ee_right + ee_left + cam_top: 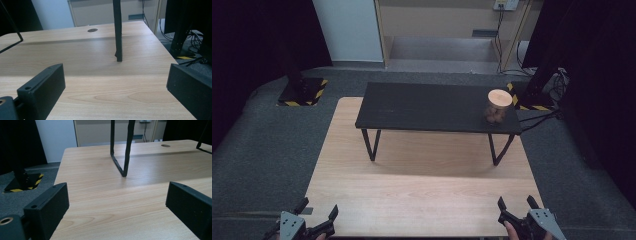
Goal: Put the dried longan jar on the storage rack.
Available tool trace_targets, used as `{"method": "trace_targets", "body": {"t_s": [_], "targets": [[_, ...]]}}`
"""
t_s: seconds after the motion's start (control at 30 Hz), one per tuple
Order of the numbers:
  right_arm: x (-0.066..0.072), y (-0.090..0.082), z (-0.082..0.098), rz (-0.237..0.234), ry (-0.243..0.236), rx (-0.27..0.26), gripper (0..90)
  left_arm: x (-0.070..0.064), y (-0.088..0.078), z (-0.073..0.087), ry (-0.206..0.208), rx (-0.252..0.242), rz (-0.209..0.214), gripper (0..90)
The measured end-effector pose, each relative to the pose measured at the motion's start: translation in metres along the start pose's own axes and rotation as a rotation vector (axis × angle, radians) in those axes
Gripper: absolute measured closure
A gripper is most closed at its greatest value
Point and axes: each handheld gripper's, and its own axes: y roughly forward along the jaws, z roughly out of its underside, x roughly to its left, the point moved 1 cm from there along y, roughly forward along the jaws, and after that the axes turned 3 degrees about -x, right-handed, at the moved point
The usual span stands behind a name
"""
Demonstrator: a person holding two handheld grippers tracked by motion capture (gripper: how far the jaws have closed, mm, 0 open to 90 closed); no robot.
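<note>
Floor: grey carpet [272,145] surrounds the table on all sides; black stand bases with yellow-black hazard tape sit at 10 o'clock [302,92] and 2 o'clock [532,97] in the high view.
Table: light wooden table [422,195] fills the centre of the high view, grain running left to right; a round cable hole [92,30] shows near its far edge in the right gripper view.
Raised shelf: black shelf [432,106] stands on the far half of the table, toward 12 o'clock, on 2 black hairpin legs, 1 at 10 o'clock [371,145] and 1 at 2 o'clock [501,149] from table centre. The leg in the left gripper view [123,152] rests its foot on the wood.
Jar: clear jar [497,107] with a flat wooden lid [499,96] stands upright on the right end of the shelf, at 1 o'clock from table centre; brown rounded contents show through the wall, type cannot be told.
Left gripper: left gripper [318,216] sits at 7 o'clock, at the near left corner of the table. Jaws spread wide apart, nothing between them; bare wood shows in the gap in the left gripper view.
Right gripper: right gripper [517,209] sits at 5 o'clock, at the near right corner. Jaws spread wide apart, nothing between them. Well apart from the jar.
Cables: dark cables [557,82] lie on the floor at 2 o'clock.
</note>
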Motion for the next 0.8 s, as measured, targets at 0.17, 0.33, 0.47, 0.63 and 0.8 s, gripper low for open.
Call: {"method": "trace_targets", "body": {"t_s": [0.17, 0.33, 0.47, 0.63, 0.8], "targets": [[-0.0006, -0.0014, 0.0009, 0.005, 0.003, 0.0, 2.0, -0.0011, 0.0012, -0.0012, 0.002, 0.001, 0.007, 3.4], [-0.0021, -0.0027, 0.0016, 0.005, 0.002, 0.004, 2.1, -0.0022, 0.0016, -0.0012, 0.001, 0.002, 0.005, 3.4], [-0.0024, -0.0033, 0.0024, 0.005, 0.002, 0.002, 2.1, -0.0031, 0.0021, -0.0017, 0.001, 0.003, 0.004, 3.4], [-0.0032, -0.0031, 0.0033, 0.009, 0.007, -0.004, 2.2, -0.0034, 0.0017, -0.0036, 0.003, -0.003, 0.001, 3.4], [-0.0033, -0.0019, 0.0034, 0.007, 0.007, -0.003, 2.2, -0.0032, 0.001, -0.0042, 0.003, -0.007, -0.003, 3.4]]}}
